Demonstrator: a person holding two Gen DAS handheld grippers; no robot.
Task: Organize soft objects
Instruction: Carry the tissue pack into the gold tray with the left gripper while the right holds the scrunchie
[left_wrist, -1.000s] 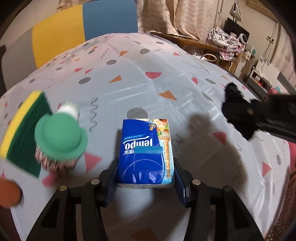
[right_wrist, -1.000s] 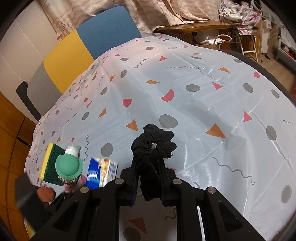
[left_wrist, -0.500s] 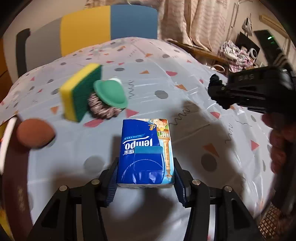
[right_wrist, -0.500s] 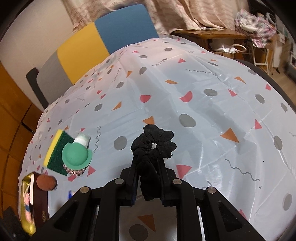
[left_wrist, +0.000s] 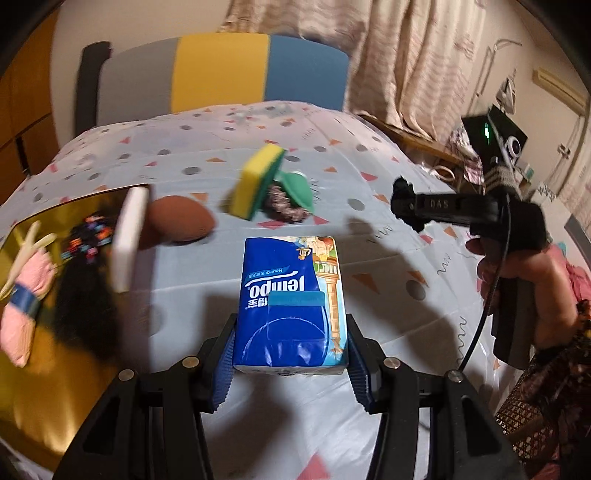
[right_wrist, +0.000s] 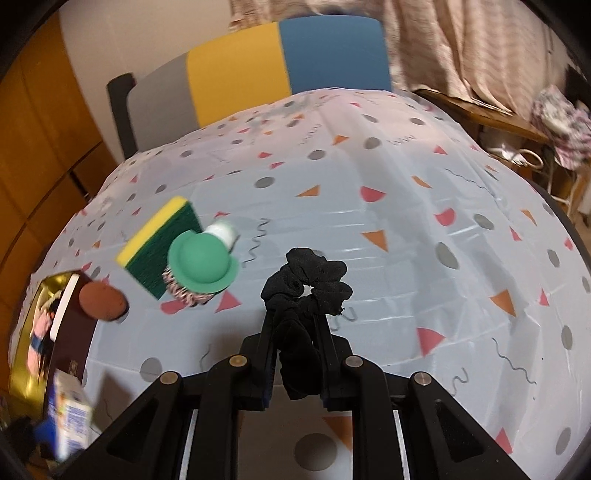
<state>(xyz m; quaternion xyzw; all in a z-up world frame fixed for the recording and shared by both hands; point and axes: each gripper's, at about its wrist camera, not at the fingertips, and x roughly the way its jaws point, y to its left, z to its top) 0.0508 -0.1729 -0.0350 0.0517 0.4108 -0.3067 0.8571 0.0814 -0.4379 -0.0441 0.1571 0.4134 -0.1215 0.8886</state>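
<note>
While the left gripper (left_wrist: 291, 354) is clenched on a blue tissue pack (left_wrist: 291, 302) above the table (left_wrist: 369, 295), a gold box (left_wrist: 48, 369) with a pink cloth and dark things inside stands at the far left. Next comes a brown ball (left_wrist: 181, 225), then a yellow-green sponge (left_wrist: 258, 181) touching a green-capped scrubber (left_wrist: 291, 195). Further right, the right gripper (right_wrist: 297, 325) grasps a black scrunchie (right_wrist: 306, 291), held over the table.
</note>
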